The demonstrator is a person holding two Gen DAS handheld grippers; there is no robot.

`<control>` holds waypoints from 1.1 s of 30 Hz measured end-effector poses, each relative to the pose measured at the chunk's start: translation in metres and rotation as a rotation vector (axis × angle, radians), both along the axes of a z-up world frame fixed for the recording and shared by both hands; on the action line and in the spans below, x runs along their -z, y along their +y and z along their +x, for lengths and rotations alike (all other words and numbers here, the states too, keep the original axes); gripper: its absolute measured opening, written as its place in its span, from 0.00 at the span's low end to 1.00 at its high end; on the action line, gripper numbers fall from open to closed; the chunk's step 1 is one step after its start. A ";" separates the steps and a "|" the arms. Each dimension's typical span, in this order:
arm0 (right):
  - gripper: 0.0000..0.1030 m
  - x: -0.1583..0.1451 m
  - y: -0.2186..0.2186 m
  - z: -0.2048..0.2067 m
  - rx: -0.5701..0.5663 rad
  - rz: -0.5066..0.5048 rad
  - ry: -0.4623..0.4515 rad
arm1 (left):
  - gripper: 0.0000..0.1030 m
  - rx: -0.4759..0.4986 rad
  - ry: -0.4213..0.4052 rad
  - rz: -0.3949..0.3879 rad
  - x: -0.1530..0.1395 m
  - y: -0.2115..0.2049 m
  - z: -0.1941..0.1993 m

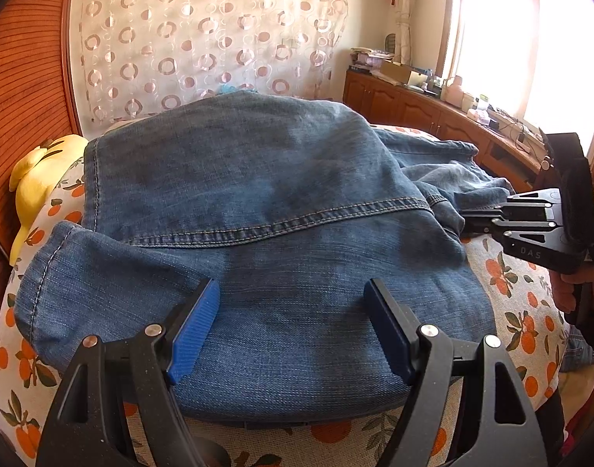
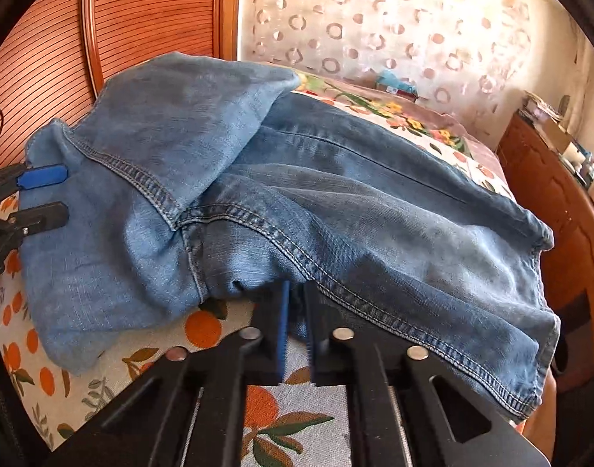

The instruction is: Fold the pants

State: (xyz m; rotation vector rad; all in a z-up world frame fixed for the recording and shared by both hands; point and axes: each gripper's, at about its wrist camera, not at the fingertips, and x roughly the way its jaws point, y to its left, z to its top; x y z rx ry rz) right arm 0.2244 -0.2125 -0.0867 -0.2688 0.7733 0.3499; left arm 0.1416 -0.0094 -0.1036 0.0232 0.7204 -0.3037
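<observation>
The jeans (image 1: 258,202) lie on the orange-print bedspread (image 1: 522,295), legs doubled over toward the headboard edge and long axis running across the bed. The left gripper (image 1: 293,323) is spread wide over the near fold, holding nothing, likely to flatten it. The right gripper (image 2: 295,327) is nearly closed at the crotch seam, apparently pinching denim to anchor it

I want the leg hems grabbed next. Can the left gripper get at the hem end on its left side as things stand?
Probably yes. The left gripper is open over the jeans, holding nothing, and the hem end lies uncovered on the bedspread just to its left. The right gripper is on the far side, out of the way.
</observation>
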 end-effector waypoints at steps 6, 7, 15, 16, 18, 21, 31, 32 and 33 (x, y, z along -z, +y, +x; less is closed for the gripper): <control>0.01 -0.021 -0.018 -0.031 0.008 0.087 -0.046 | 0.75 -0.008 -0.001 -0.015 0.000 0.002 0.001; 0.00 -0.024 -0.019 -0.040 0.007 0.087 -0.057 | 0.75 -0.009 -0.001 -0.017 0.000 0.002 0.000; 0.00 -0.004 -0.034 -0.059 0.043 0.142 -0.007 | 0.75 -0.007 0.005 -0.014 0.001 -0.001 0.001; 0.00 -0.004 -0.034 -0.059 0.047 0.152 -0.005 | 0.75 -0.008 0.006 -0.014 0.001 -0.001 0.001; 0.01 -0.007 -0.037 -0.057 0.056 0.168 -0.001 | 0.75 -0.008 0.007 -0.014 0.001 -0.002 0.002; 0.02 -0.010 -0.043 -0.061 0.074 0.170 -0.002 | 0.75 -0.010 0.010 -0.012 0.000 0.000 0.002; 0.43 -0.013 -0.103 -0.084 0.250 0.218 -0.048 | 0.75 -0.014 0.012 0.003 0.000 -0.005 0.003; 0.44 -0.012 -0.110 -0.085 0.269 0.223 -0.049 | 0.75 -0.014 0.012 0.004 0.000 -0.005 0.003; 0.44 -0.010 -0.117 -0.086 0.288 0.229 -0.049 | 0.75 -0.014 0.011 0.005 0.000 -0.005 0.003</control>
